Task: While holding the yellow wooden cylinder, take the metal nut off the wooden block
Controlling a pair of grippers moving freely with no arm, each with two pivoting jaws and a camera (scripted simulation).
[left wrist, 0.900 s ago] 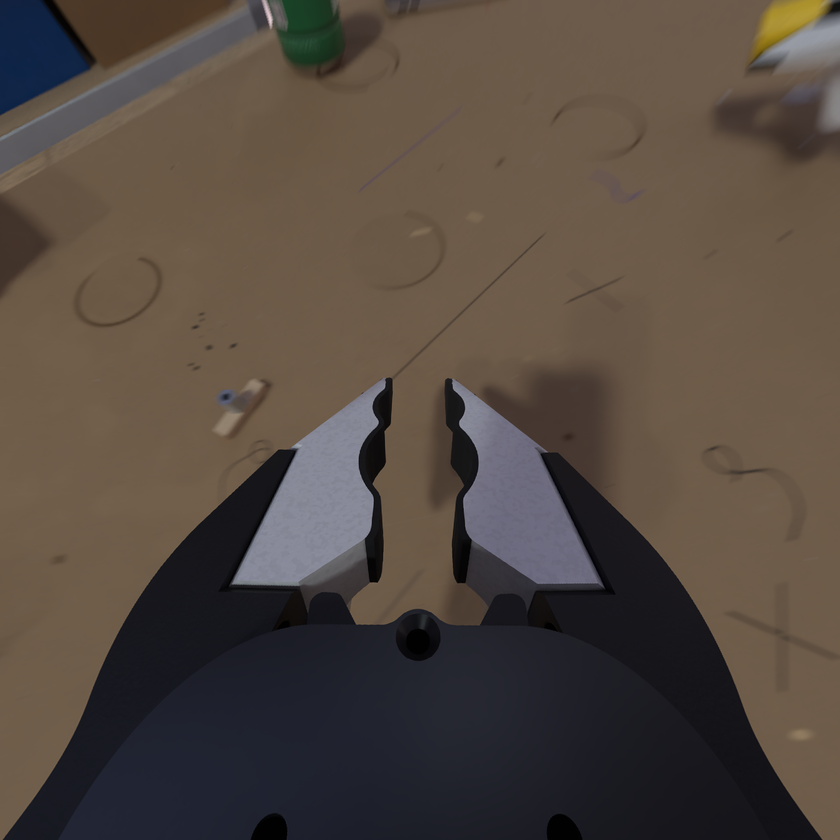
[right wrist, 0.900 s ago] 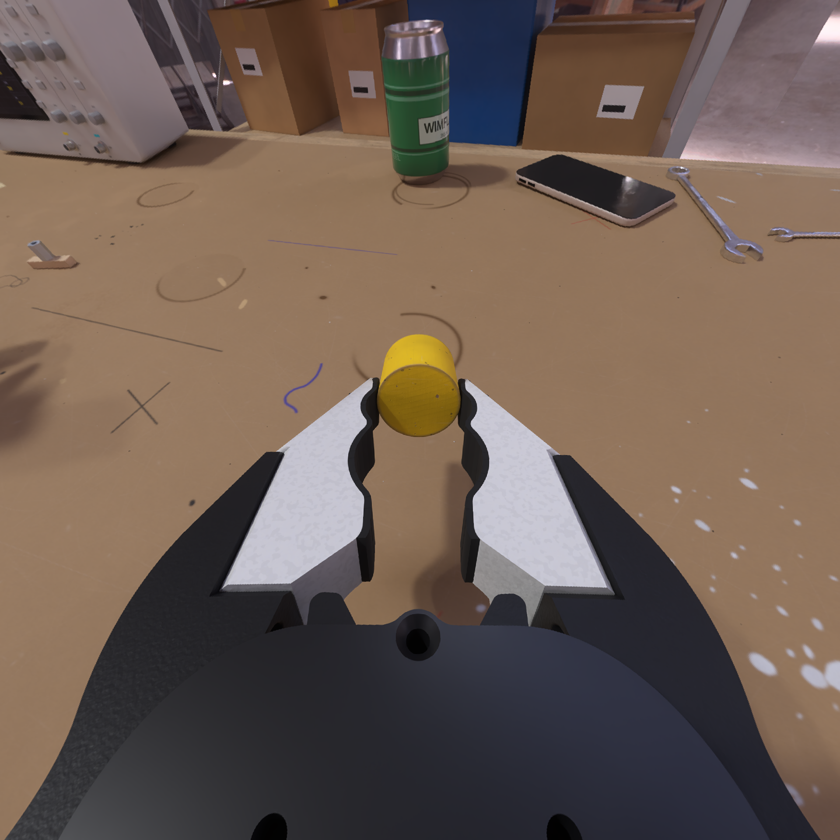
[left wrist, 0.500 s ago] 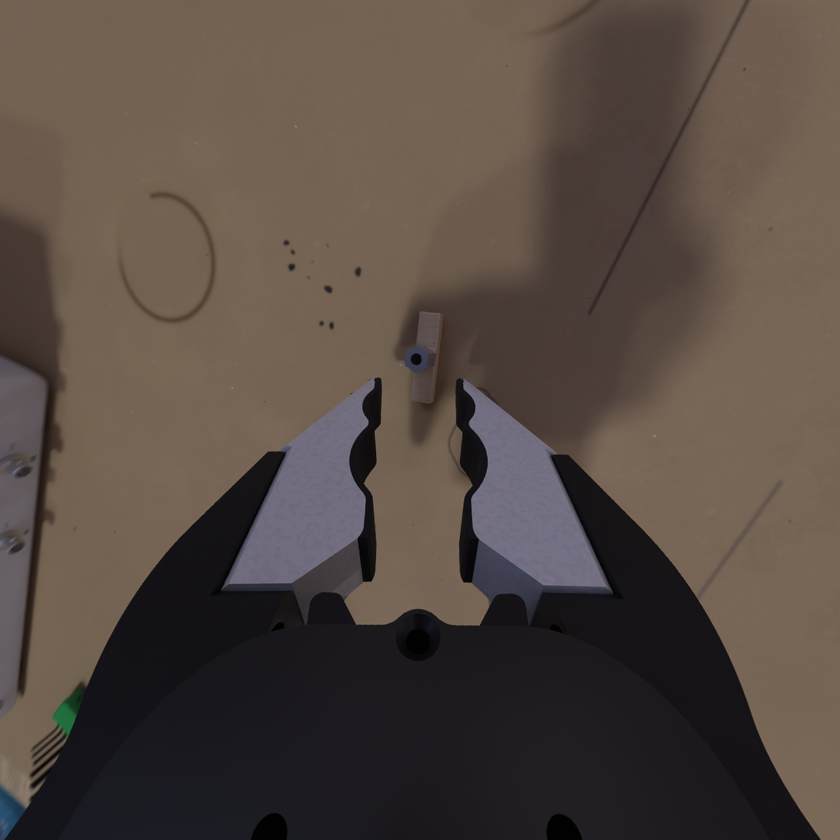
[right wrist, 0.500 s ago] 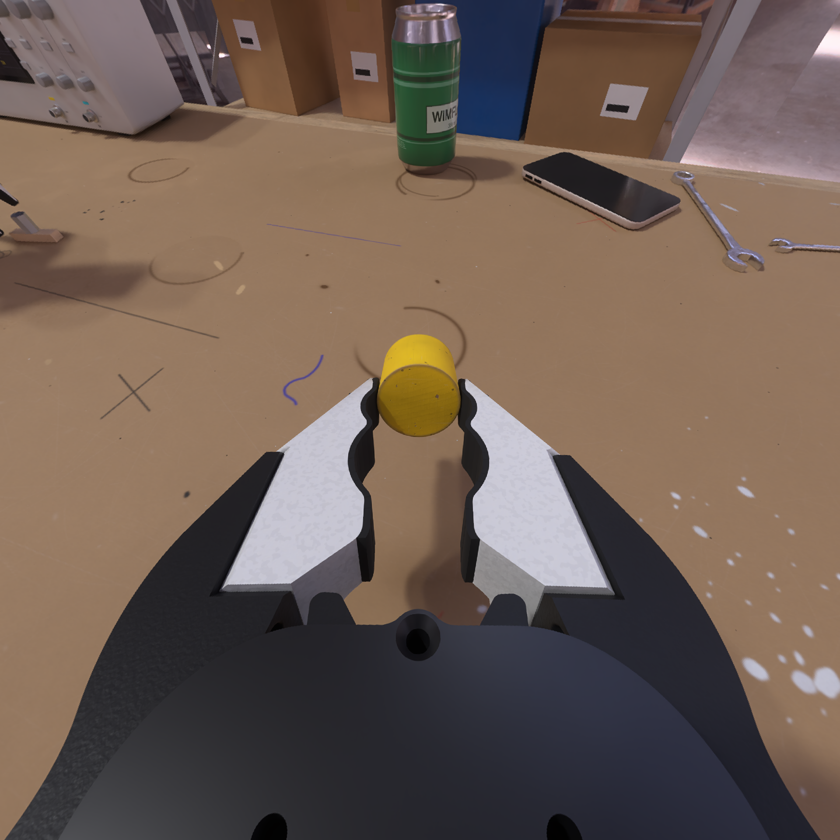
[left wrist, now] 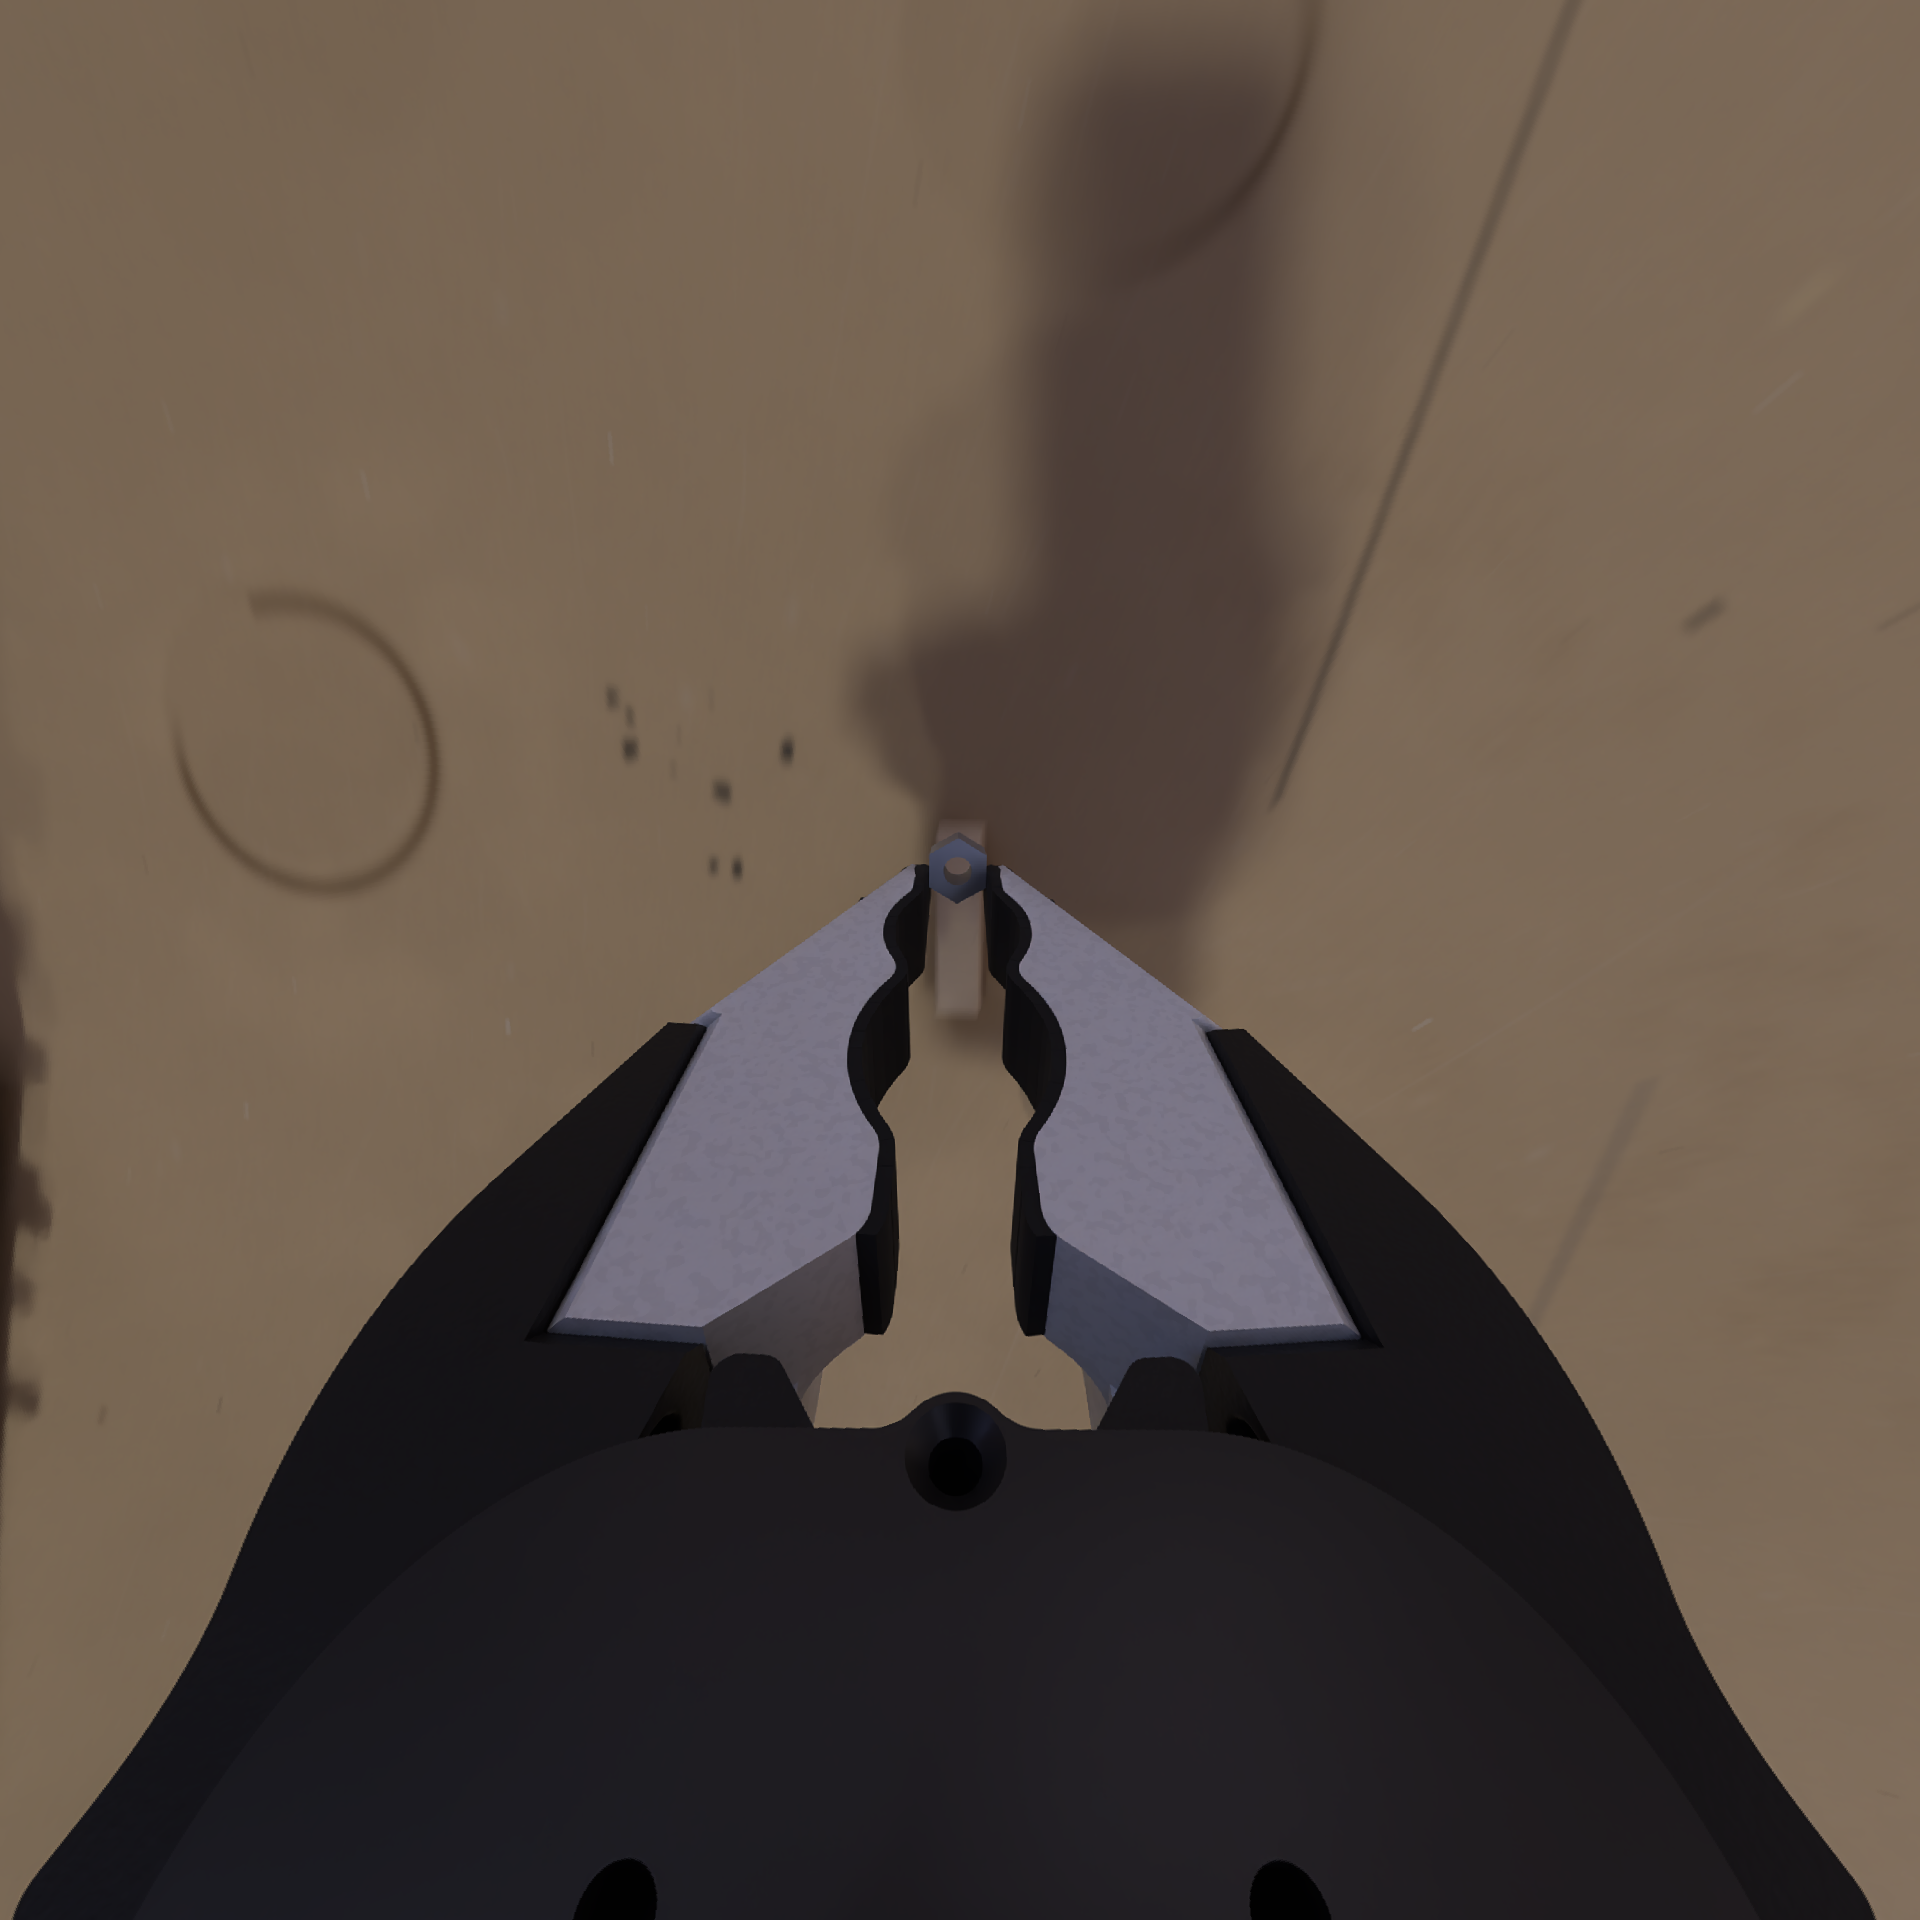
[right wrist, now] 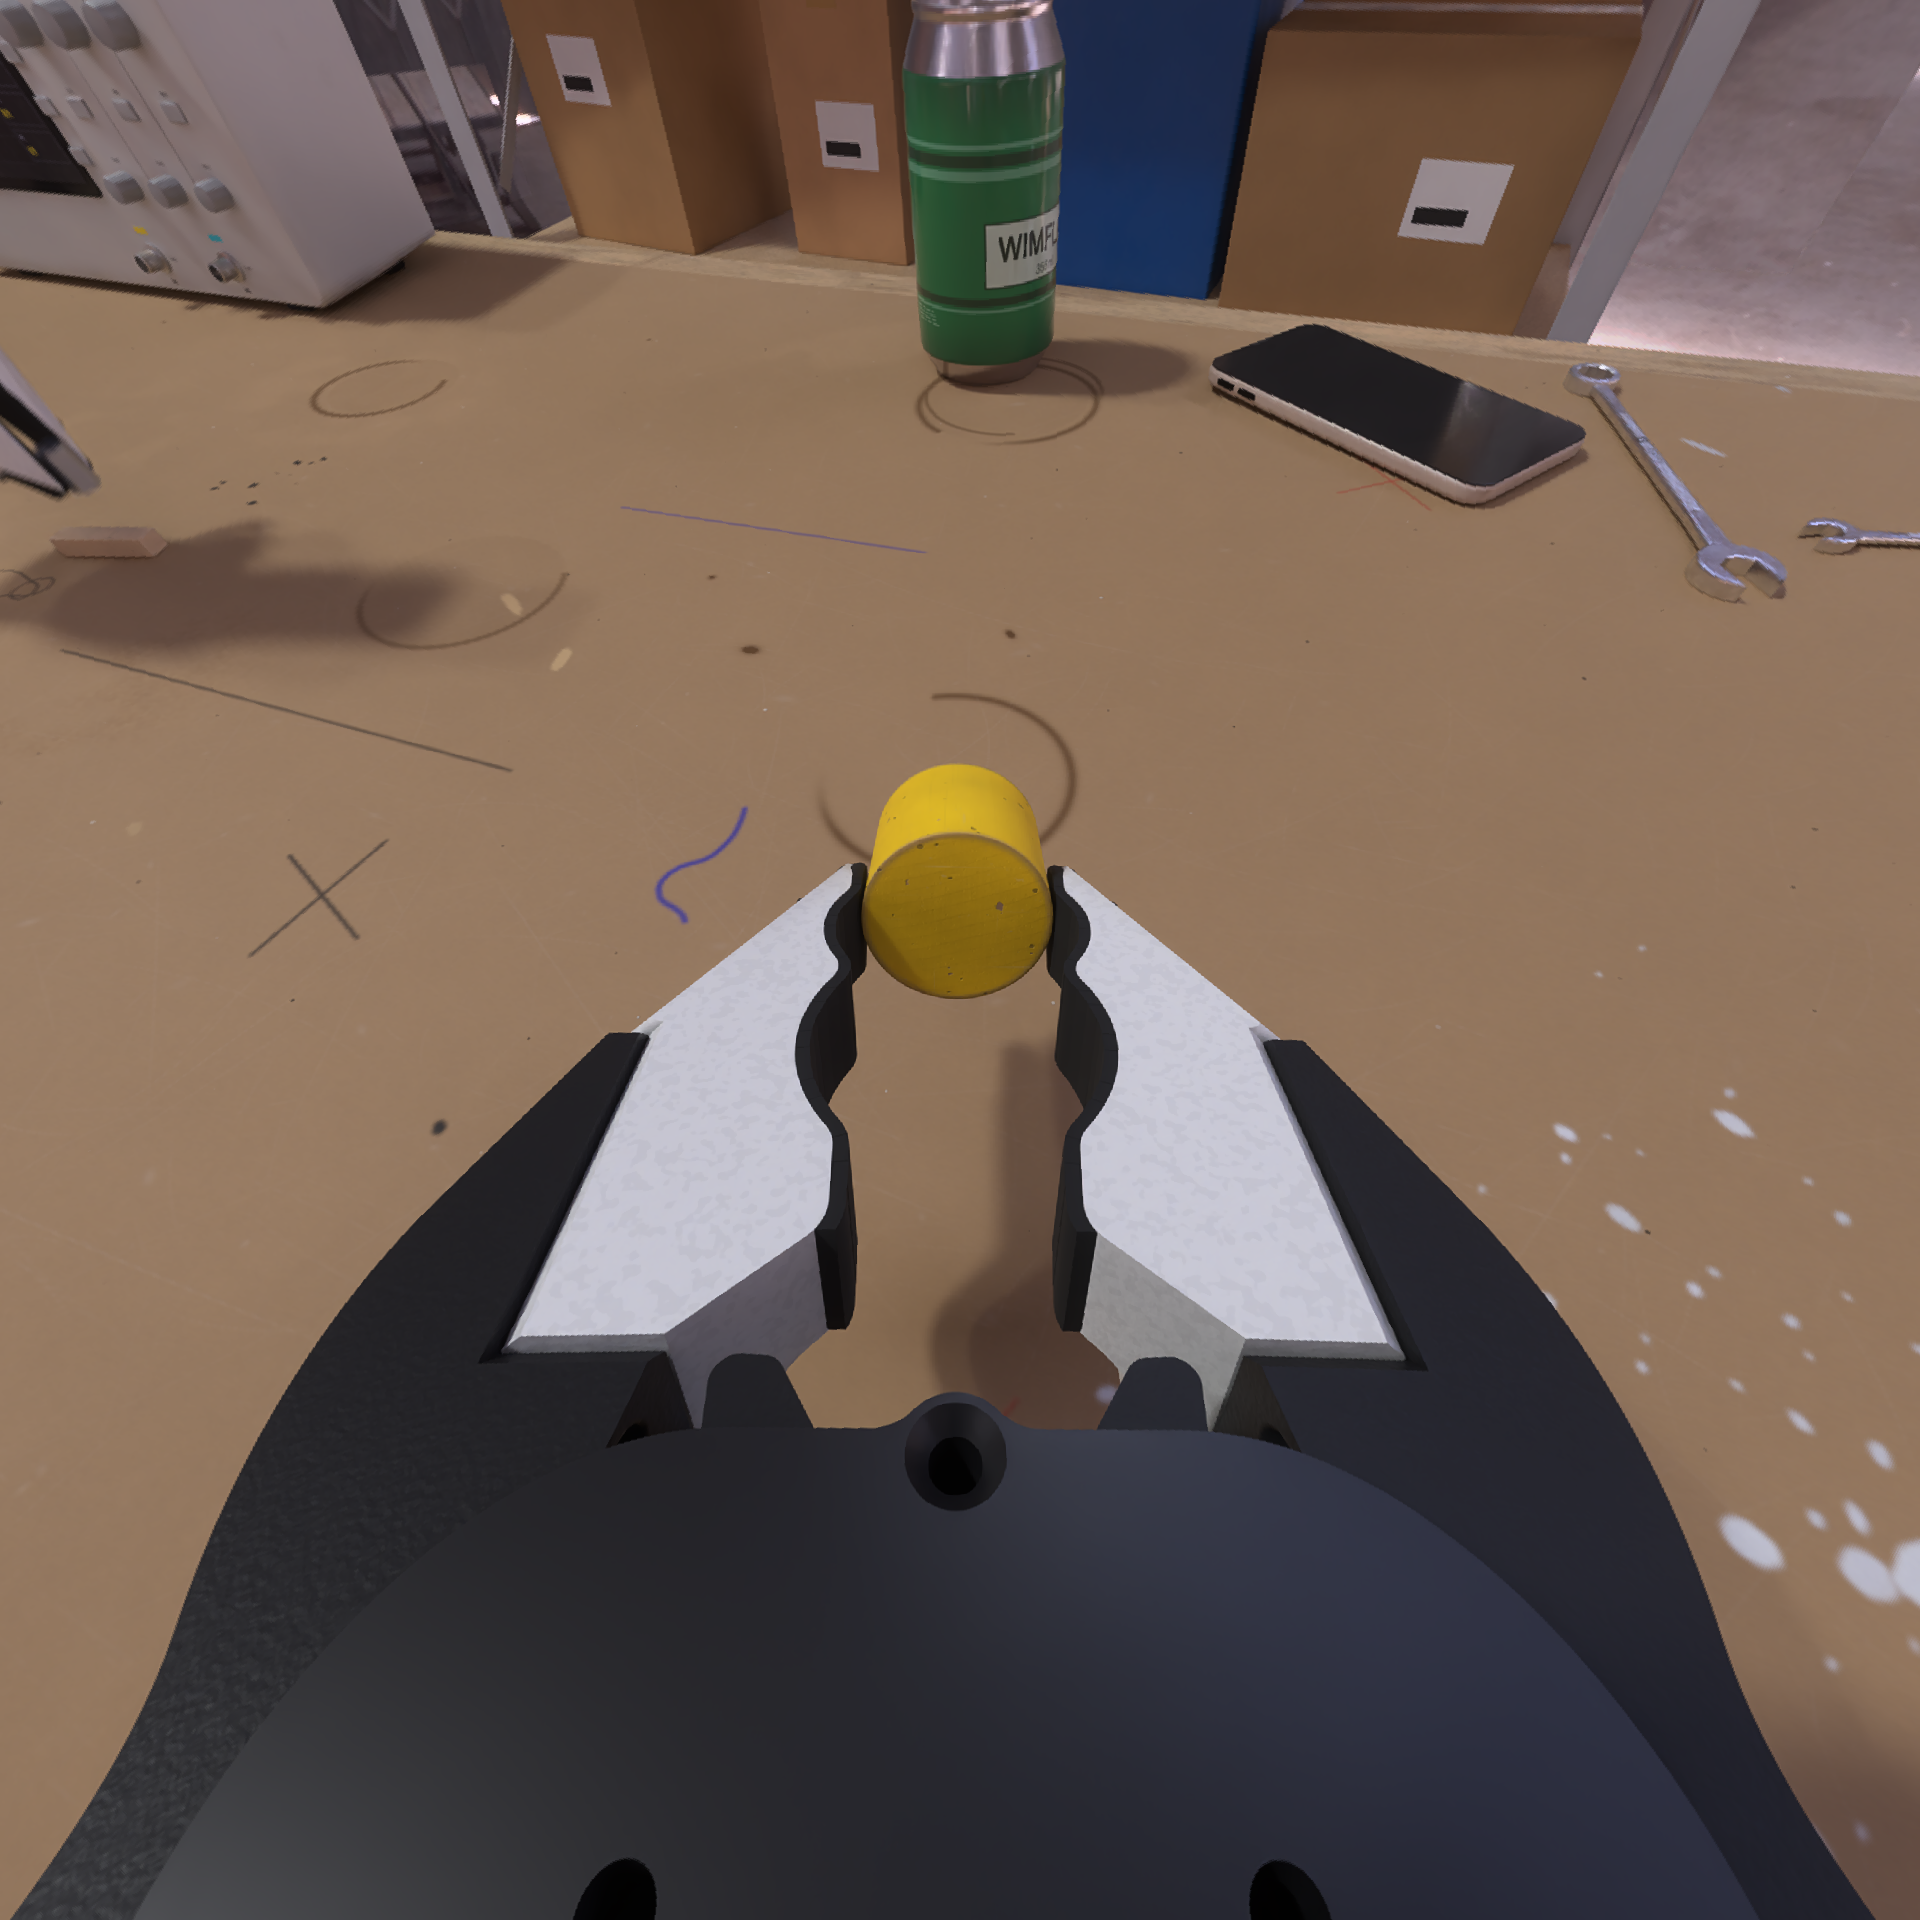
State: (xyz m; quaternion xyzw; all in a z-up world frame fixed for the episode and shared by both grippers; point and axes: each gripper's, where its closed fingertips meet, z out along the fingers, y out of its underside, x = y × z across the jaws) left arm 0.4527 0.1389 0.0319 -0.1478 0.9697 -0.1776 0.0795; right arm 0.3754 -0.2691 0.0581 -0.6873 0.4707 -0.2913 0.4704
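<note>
In the left wrist view my left gripper (left wrist: 954,881) points down at the table and is shut on the small metal nut (left wrist: 953,864) at its fingertips. The pale wooden block (left wrist: 958,971) lies on the table beneath, between the fingers. In the right wrist view the block (right wrist: 109,541) lies bare at the far left, with the left gripper's fingertips (right wrist: 47,457) just above it. My right gripper (right wrist: 956,888) is shut on the yellow wooden cylinder (right wrist: 954,920) and holds it above the table.
A green can (right wrist: 987,187) stands at the back. A black phone (right wrist: 1397,410) and two wrenches (right wrist: 1673,483) (right wrist: 1860,535) lie at the back right. A white instrument (right wrist: 197,135) sits at the back left. Cardboard boxes (right wrist: 1392,156) stand behind the table.
My left gripper swung over the block, came down and closed on the nut. The block now shows no nut on it. My right gripper kept the cylinder and barely moved.
</note>
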